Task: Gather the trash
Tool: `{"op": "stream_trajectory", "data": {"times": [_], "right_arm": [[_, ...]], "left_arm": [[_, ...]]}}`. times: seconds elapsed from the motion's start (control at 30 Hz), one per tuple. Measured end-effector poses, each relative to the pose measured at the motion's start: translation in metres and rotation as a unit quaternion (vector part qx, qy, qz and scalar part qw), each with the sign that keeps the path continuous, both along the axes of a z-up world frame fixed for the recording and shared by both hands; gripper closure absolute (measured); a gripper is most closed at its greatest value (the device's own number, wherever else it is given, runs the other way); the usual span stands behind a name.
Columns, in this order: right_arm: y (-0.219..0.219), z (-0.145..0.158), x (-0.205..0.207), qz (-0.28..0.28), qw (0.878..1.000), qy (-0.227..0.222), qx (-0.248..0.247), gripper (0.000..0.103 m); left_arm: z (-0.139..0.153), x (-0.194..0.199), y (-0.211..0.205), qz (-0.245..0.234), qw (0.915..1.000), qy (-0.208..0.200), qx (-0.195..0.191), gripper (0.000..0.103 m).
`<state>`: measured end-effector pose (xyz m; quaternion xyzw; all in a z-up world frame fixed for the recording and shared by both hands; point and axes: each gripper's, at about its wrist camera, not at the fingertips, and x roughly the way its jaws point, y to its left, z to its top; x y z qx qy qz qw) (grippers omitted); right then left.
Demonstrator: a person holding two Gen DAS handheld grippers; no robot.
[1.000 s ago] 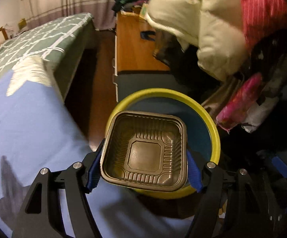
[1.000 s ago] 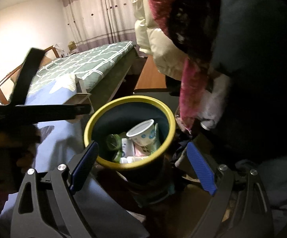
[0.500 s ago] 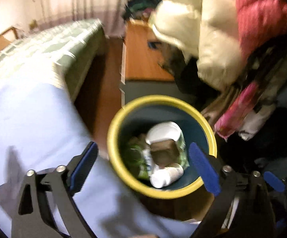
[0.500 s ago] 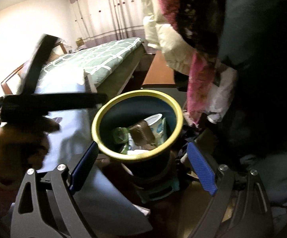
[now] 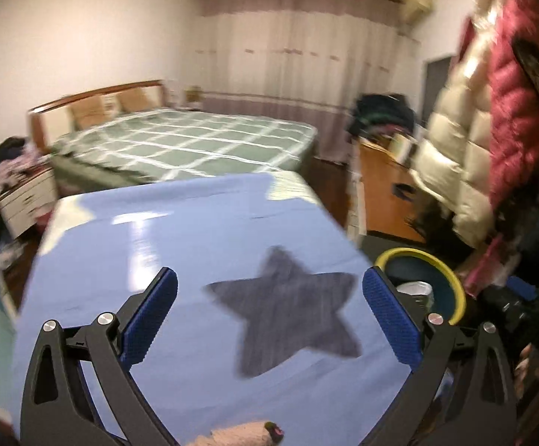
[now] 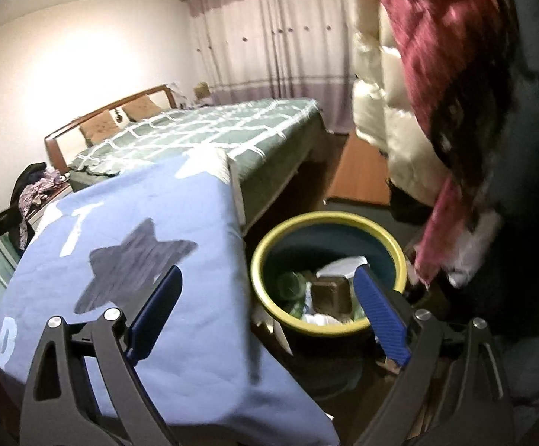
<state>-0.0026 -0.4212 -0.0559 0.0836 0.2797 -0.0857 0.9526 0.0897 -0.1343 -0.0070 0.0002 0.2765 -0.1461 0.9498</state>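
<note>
Now that brown tray has left left gripper — jaws opening wide, nothing between them — camera has swung from bin to blue star cloth on counter. Right gripper: jaws spread, empty, beside yellow-rimmed bin. Tray lies inside among trash — next piece needed.

Both grippers are black skeletal frames with silver screws. Each finger carries a ribbed blue pad
</note>
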Motion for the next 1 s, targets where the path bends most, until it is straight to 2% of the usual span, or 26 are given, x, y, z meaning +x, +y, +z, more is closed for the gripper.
{"op": "stream_trajectory", "data": {"times": [0.17, 0.37, 0.63, 1.0], "right_arm": [[0.016, 0.014, -0.014, 0.007, 1.0, -0.015, -0.023, 0.012], [0.026, 0.022, -0.031, 0.008, 0.999, -0.026, -0.036, 0.011], [0.035, 0.026, -0.038, 0.018, 0.999, -0.033, -0.039, 0.01], [0.041, 0.028, -0.035, 0.027, 0.998, -0.035, -0.04, 0.01]], "left_arm": [[-0.001, -0.038, 0.057, 0.058, 0.9983, -0.007, -0.001, 0.005], [-0.003, -0.077, 0.091, 0.086, 0.996, -0.013, -0.021, 0.005], [0.008, -0.1, 0.097, 0.099, 0.9941, -0.041, -0.016, 0.005], [0.009, -0.097, 0.097, 0.103, 0.9939, -0.035, -0.019, 0.005]]}}
